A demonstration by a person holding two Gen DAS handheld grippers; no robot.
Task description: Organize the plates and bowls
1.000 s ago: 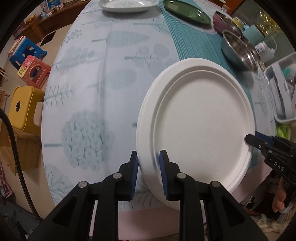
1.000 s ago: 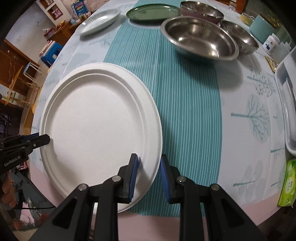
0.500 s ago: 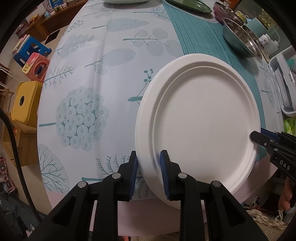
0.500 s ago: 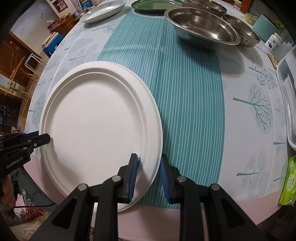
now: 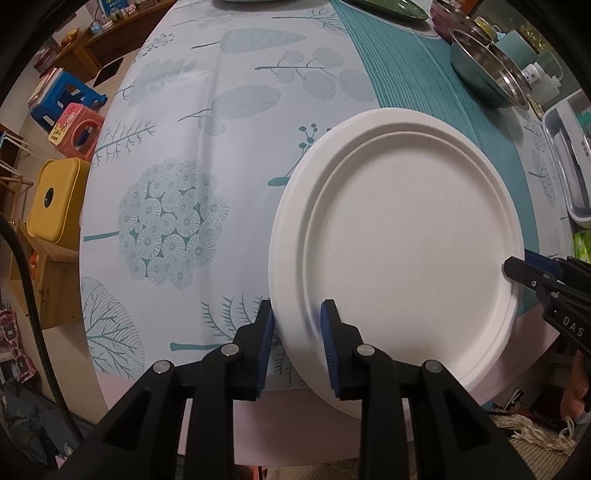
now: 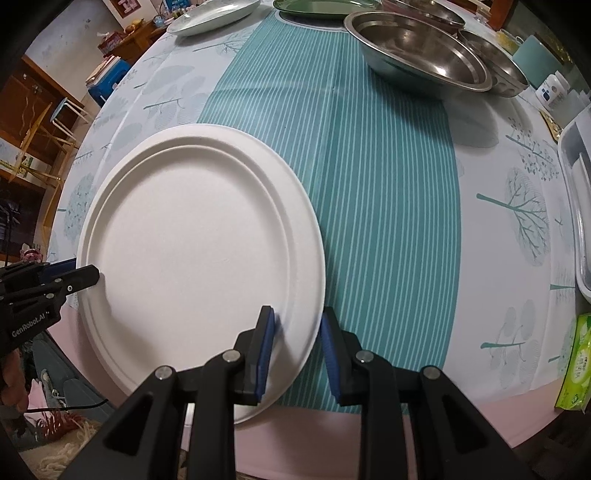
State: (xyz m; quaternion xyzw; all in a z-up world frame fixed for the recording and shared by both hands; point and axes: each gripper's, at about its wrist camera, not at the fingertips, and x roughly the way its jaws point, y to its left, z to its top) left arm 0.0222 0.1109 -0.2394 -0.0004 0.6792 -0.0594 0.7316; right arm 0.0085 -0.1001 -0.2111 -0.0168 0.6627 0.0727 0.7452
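Two claws carry one white plate over the near edge of the desk.

The left claw (image 5: 295,343) grips the white plate (image 5: 399,251) at its nine o'clock rim, the right claw (image 6: 295,350) at three o'clock; the carrying step seems under way. Next, I judge, both must travel level toward the pale plate (image 6: 210,14) and green plate (image 6: 317,5) at twelve o'clock, steel bowls (image 6: 421,51) beside.

Round white paper plate (image 5: 402,243) over near table edge (image 6: 461,424), left gripper (image 5: 296,343) and right gripper (image 6: 297,347) on opposite rims; nested round steel bowls (image 6: 424,51) behind, flat green plate (image 6: 317,5) beyond.
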